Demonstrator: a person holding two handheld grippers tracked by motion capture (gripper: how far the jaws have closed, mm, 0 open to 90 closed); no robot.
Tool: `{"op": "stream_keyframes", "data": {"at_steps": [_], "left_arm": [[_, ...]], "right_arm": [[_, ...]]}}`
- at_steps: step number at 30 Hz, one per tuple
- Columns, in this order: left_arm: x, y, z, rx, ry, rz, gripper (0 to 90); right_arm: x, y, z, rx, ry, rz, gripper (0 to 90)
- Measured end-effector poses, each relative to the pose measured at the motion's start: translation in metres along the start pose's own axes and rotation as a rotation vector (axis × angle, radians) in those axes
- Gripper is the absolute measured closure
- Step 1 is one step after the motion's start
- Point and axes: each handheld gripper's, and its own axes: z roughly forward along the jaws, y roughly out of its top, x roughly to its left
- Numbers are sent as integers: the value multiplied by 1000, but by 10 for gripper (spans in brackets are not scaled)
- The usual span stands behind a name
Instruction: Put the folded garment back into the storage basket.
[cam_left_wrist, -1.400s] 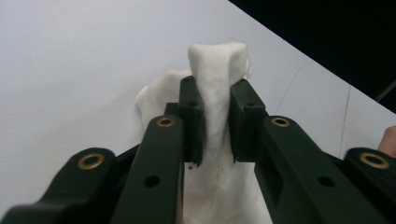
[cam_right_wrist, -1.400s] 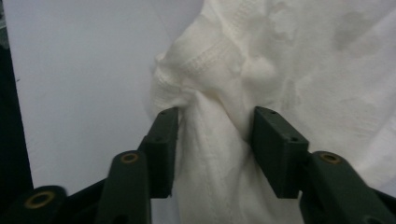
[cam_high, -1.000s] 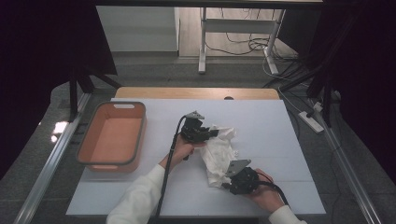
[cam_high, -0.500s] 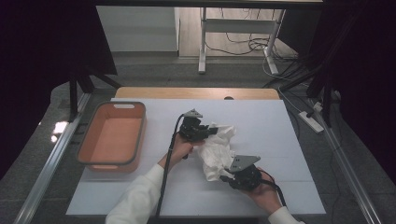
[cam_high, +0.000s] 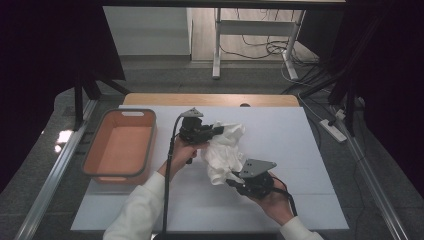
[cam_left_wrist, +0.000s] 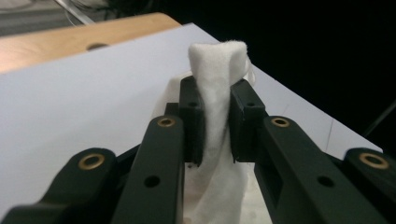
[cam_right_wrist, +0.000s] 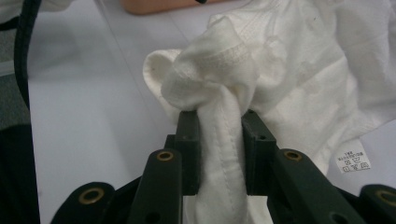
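Observation:
A crumpled white cloth (cam_high: 222, 150) lies bunched on the white table (cam_high: 300, 145) between my two grippers. My left gripper (cam_high: 216, 130) is shut on its far upper corner; in the left gripper view a fold of the cloth (cam_left_wrist: 215, 93) stands pinched between the jaws. My right gripper (cam_high: 234, 181) is shut on the cloth's near lower edge. A hemmed bunch of the cloth (cam_right_wrist: 217, 93) bulges above the right gripper's (cam_right_wrist: 219, 135) jaws, and a small care label (cam_right_wrist: 352, 161) shows at the right.
An orange rectangular bin (cam_high: 120, 146) stands at the table's left side. A wooden strip (cam_high: 210, 99) runs along the far edge. Metal rails flank the table, and a power strip (cam_high: 334, 129) lies on the floor at the right.
The right gripper has shifted slightly rightward with the cloth's lower edge in it. The left gripper has stayed in place, still holding the upper corner.

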Motion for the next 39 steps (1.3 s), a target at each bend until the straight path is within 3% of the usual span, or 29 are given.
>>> {"op": "stream_keyframes", "data": {"at_steps": [13, 20, 32, 39], "left_arm": [[30, 15, -87, -100, 93, -22, 769], [44, 20, -130, -132, 150, -23, 769], [68, 23, -178, -159, 233, -38, 769], [85, 24, -202, -164, 276, -56, 769]], "right_arm": [[5, 69, 35, -127, 49, -32, 720], [11, 105, 54, -166, 67, -68, 720], [21, 148, 94, -188, 110, -97, 720], [23, 166, 115, -208, 149, -73, 719]]}}
